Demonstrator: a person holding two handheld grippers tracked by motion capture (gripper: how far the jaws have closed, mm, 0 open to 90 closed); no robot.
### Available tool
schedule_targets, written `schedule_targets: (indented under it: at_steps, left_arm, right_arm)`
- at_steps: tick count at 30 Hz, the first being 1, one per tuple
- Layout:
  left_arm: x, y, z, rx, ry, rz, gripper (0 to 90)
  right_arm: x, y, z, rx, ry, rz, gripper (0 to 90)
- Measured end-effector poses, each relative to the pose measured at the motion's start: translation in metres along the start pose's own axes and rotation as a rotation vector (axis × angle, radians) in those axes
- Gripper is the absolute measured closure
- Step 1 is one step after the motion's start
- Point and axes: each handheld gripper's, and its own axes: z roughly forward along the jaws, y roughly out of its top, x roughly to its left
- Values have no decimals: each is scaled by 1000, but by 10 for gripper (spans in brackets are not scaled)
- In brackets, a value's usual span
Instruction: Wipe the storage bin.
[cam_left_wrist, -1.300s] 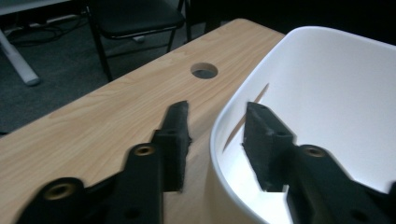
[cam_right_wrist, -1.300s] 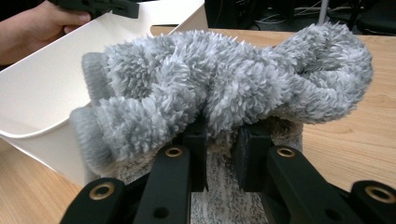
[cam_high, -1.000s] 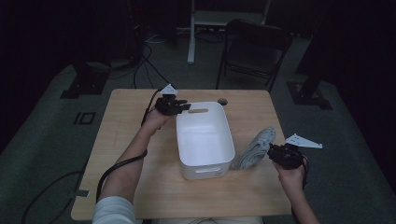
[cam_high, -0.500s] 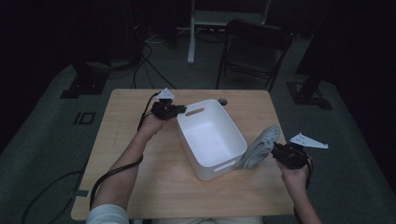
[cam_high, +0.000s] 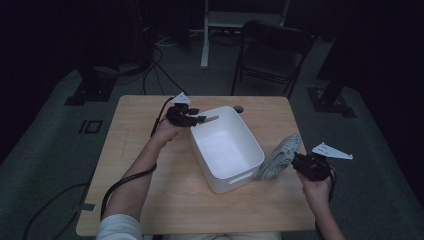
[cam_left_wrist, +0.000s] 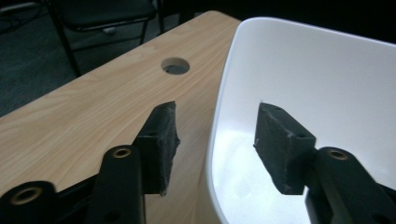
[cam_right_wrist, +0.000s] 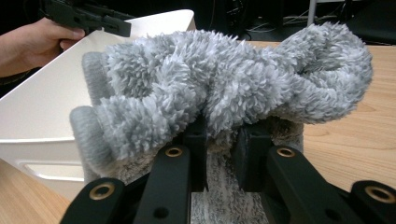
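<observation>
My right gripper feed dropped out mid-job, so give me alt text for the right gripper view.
The right gripper is clamped on a fluffy grey towel bunched above its black jaws. Behind the towel to the left stands the white bin on the wooden table. At top left, a hand holds the left gripper at the bin's far rim.

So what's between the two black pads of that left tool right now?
In the left gripper view, the white bin's rim runs up between the left tool's pads, which have just opened; neither pad presses on it. One pad is over the table.
</observation>
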Motion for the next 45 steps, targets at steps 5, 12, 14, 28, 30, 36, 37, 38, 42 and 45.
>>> schedule_targets:
  at_steps: [5,12,14,28,30,36,37,38,42,45]
  left_arm:
    - [-1,2,1,0,6,6,441]
    - [-4,0,3,34,41,45,713]
    - [-2,-1,3,28,39,25,775]
    - [-6,-15,-22,45,153,-9,858]
    - [-8,-19,-27,39,185,-24,858]
    - [-13,-29,-43,37,292,-68,855]
    - [-13,-30,-46,39,303,-78,855]
    - [-14,-32,-48,46,317,-77,855]
    - [-16,-37,-57,44,342,-118,855]
    - [-20,-41,-62,37,358,-139,855]
  right_arm:
    - [1,0,0,-1,-2,-1,775]
    - [1,0,0,-1,0,-1,775]
    - [1,0,0,-2,0,0,775]
    - [-2,3,-4,-15,-9,6,775]
    - [-2,4,-6,-22,-9,3,775]
    - [0,9,-12,-44,-14,-2,775]
    - [1,10,-13,-46,-15,-4,775]
    - [1,10,-13,-49,-13,-7,775]
    - [4,11,-14,-51,-8,-13,775]
    - [7,10,-11,-41,0,-22,775]
